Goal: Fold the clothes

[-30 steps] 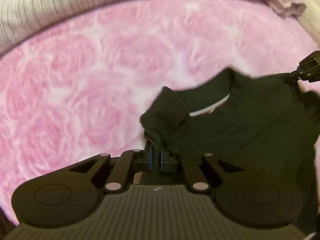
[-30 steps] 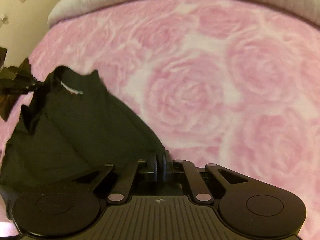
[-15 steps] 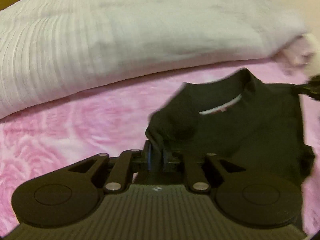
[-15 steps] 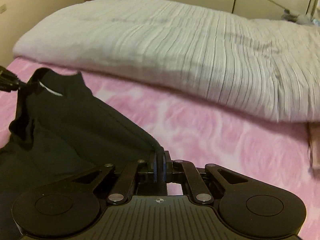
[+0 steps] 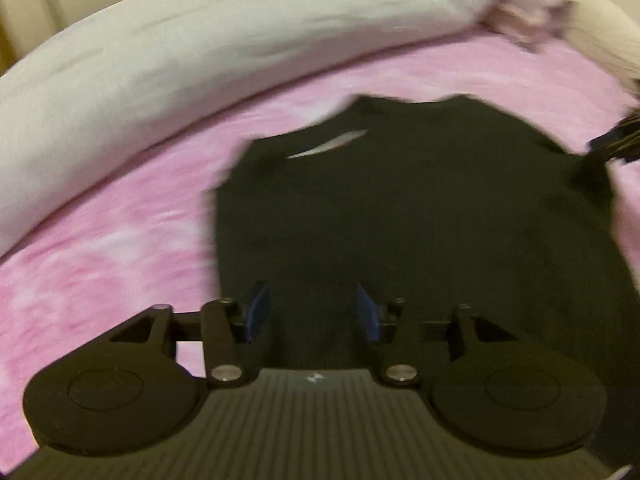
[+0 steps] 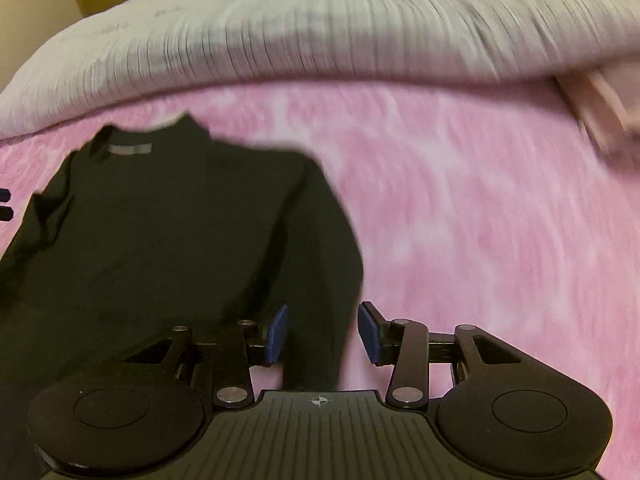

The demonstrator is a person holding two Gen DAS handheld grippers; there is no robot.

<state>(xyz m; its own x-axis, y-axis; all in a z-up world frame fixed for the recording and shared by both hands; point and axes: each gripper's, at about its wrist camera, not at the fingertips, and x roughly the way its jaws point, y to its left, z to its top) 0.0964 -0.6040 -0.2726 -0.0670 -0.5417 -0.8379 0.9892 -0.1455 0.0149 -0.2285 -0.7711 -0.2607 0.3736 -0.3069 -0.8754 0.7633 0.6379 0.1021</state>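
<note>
1. Left wrist view: black long-sleeved top (image 5: 420, 208) lies spread on the pink rose-patterned bedspread (image 5: 120, 248), neckline pointing away toward the grey ribbed duvet (image 5: 180, 52).
2. Garment is plain black with no visible print. A pale label strip (image 5: 328, 144) shows inside the collar. Frame is motion-blurred, so weave and seams cannot be read.
3. Left gripper (image 5: 312, 312): fingers spread apart, blue pads (image 5: 256, 312) showing, nothing clamped. Black fabric lies in the gap beneath them; whether the pads touch it cannot be told.
4. Right wrist view: same top (image 6: 172, 220) occupies the left half of the frame, flat on the bedspread (image 6: 480, 220), collar (image 6: 152, 136) raised slightly at the far end. A grey label patch sits just below the collar.
5. One sleeve runs down the garment's right edge toward the camera and ends between the right gripper's fingers.
6. Right gripper (image 6: 322, 330): fingers parted, blue pads (image 6: 370, 332) bare, holding nothing.
7. Right gripper (image 5: 616, 140) appears at the far right edge of the left view, next to the top's shoulder.
8. Folded pinkish cloth (image 6: 608, 108) lies at the duvet's right end, well apart from the top.
</note>
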